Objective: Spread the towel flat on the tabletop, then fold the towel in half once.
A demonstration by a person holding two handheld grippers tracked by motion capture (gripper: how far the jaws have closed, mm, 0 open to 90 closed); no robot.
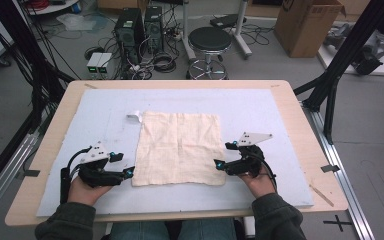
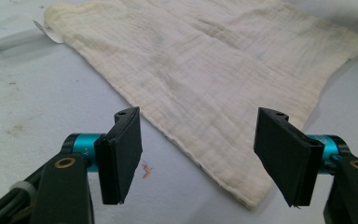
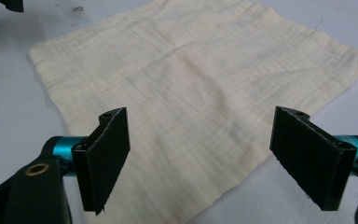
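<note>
Here we hold both grippers low over the pale blue foam mat (image 1: 260,102) that covers the wooden table. The square cream muslin cloth (image 1: 179,148) lies flat at the mat's middle, reaching toward its near edge. Our left gripper (image 1: 128,164) sits at the cloth's near left corner, our right gripper (image 1: 223,155) at its near right corner, each with jaws spread wide and holding nothing.

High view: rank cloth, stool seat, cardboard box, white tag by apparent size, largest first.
1. cloth, clearly the largest.
2. cardboard box, cut off by the top edge and farther from the camera, so its true size is unsure.
3. stool seat, also far off.
4. white tag at the cloth's far left corner, smallest.
</note>
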